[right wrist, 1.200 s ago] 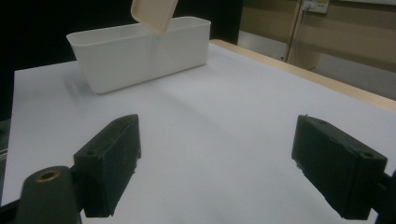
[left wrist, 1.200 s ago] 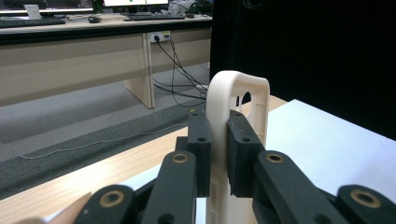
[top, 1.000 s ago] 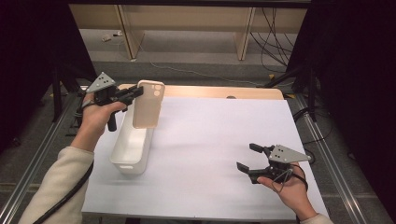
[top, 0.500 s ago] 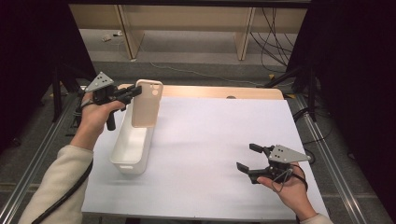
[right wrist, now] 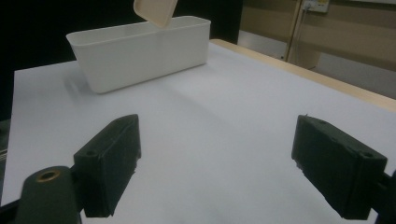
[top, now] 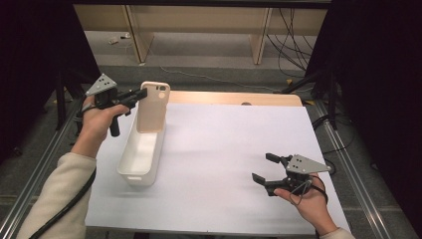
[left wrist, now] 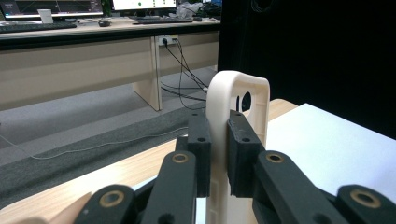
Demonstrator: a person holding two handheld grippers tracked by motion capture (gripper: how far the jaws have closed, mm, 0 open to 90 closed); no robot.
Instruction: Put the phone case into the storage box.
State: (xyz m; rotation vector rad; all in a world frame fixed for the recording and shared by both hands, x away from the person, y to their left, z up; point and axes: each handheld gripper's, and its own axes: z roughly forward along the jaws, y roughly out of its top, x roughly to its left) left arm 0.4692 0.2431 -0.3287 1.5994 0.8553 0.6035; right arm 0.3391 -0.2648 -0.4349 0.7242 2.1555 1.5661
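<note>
Meanwhile, little had changed over the last second: the left hand-held gripper (top: 141,93) stayed clamped on the beige phone case's (top: 153,107) edge, holding it upright with its lower end hanging over the white bin (top: 141,158), probably ready for lowering in. The right hand-held gripper (top: 265,169) rested unclenched, well apart from both.

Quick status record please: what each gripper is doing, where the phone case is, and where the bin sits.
left gripper: shut on the phone case, gripping its edge near the camera cutout
phone case: beige, upright, held over the far end of the bin
bin: white, oblong, open top, on the left side of the table
right gripper: open, holding nothing, low over the table at the near right
table: white surface
</note>
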